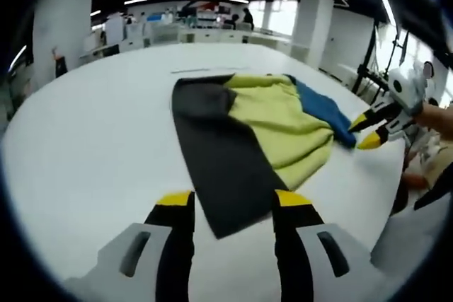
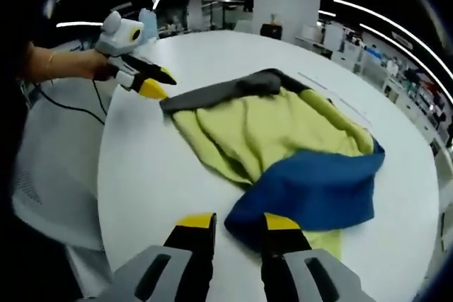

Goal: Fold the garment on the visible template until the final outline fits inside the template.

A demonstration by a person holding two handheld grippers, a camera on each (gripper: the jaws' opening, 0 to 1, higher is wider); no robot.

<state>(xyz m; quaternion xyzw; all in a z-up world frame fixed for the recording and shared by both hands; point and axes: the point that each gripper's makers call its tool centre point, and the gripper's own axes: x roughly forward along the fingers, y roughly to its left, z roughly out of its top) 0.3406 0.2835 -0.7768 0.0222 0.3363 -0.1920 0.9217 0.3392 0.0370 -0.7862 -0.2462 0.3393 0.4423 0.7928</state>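
Loosely heaped yellow, blue and dark garment on white table, left gripper jaws apart, right gripper jaws apart.

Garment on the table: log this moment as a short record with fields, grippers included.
garment: yellow, blue and dark grey cloth, loosely bunched, not neatly folded
surface: white table
left gripper: open, jaws either side of the dark grey end, nothing held
right gripper: open, jaws at the blue edge, not closed on it
template: thin line on the table beyond the garment, outline not clear
fold state: not finished
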